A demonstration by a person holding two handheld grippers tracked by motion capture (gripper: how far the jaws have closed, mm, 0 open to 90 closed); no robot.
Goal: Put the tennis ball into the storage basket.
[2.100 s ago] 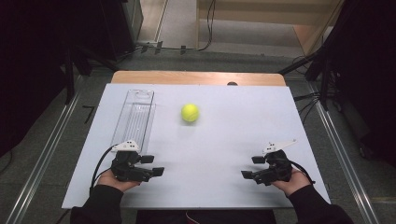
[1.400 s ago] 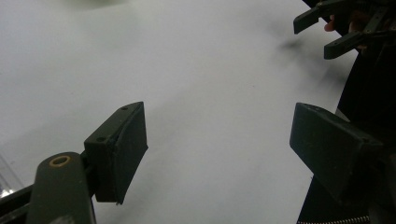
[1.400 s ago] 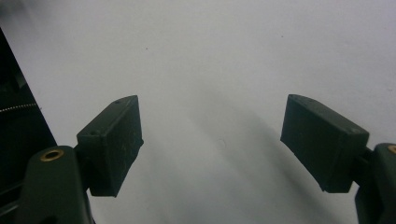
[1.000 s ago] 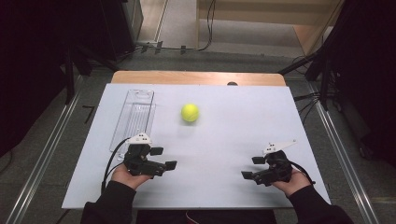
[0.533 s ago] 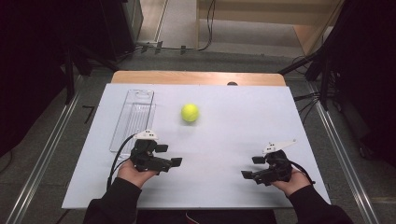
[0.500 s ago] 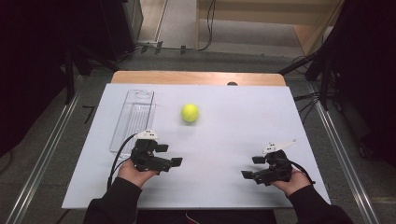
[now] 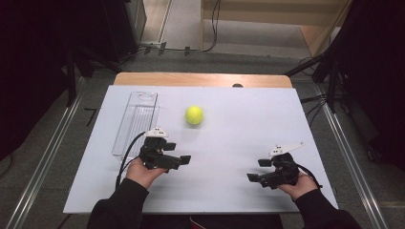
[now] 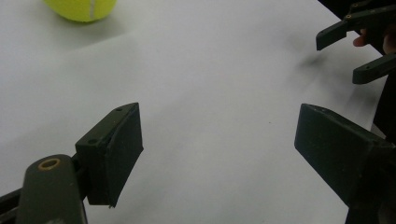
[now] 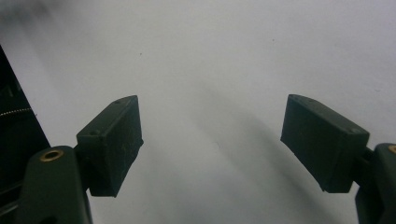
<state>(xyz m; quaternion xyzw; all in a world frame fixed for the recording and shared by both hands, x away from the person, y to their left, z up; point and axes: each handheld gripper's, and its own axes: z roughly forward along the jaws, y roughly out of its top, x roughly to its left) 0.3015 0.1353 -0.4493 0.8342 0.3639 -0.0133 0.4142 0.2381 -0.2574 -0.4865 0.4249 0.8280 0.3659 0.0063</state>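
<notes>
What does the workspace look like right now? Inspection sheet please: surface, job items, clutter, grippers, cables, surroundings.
Surface: white board on a wooden table, clean.
Job's things: tennis ball free, mid-board; clear tray at its left, looks empty.
Clutter: nothing seen.
Grippers: left gripper open, nothing between its jaws, near the tray's front end; right gripper open, nothing between its jaws, at the front right.
Cables: left gripper's cable loops over the board; floor cables behind the table.
Surroundings: grey floor, dark equipment at both sides.
</notes>
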